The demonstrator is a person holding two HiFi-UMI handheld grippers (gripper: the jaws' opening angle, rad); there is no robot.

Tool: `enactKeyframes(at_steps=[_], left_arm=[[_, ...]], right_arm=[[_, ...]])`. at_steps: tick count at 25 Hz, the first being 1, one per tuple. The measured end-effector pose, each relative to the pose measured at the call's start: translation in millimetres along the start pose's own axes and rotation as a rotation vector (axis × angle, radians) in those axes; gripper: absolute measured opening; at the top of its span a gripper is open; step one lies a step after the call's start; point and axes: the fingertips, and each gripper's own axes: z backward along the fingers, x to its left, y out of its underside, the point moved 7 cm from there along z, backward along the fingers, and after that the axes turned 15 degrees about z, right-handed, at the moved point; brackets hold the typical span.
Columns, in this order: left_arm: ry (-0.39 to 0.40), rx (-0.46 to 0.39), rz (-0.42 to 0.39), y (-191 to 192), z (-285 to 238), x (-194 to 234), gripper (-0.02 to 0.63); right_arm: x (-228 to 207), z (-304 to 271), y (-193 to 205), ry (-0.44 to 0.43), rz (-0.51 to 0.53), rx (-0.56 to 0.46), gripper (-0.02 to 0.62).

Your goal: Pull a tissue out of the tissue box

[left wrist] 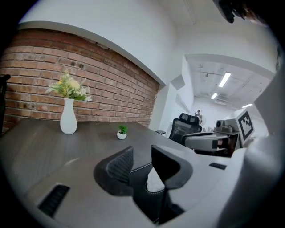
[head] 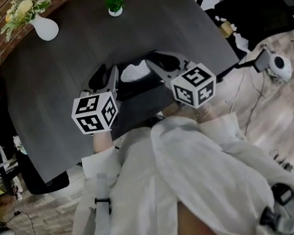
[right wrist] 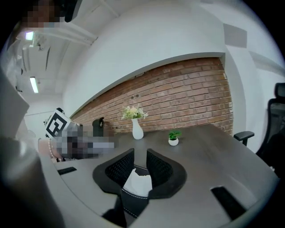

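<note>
A black tissue box with white stitching lies on the dark table near its front edge. A white tissue stands up from its slot. My left gripper is at the box's left side and my right gripper at its right side. In the left gripper view the left gripper is open, and the tissue and box show through the gap. The right gripper is open too, with the tissue and box just beyond its fingers. Neither holds anything.
A white vase of flowers and a small potted plant stand at the table's far side, against a brick wall. Black office chairs and cables are on the floor to the right.
</note>
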Motion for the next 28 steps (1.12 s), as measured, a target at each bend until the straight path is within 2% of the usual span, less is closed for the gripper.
enactKeyframes(at_steps=[9, 17, 21, 28], left_arm=[[-0.151, -0.061, 0.107, 12, 9, 3, 0.114], [-0.236, -0.052, 0.168, 33, 25, 5, 0.128], [-0.242, -0.027, 0.174, 41, 28, 8, 0.138], [-0.193, 0.030, 0.151, 41, 28, 17, 0.156]], right_arm=[[-17, -20, -2, -0.173, 0.063, 0.000, 0.077], [-11, -26, 6, -0.250, 0.073, 0.006, 0.077], [-8, -28, 10, -0.260, 0.072, 0.011, 0.077], [1, -41, 14, -0.248, 0.065, 0.040, 0.077]])
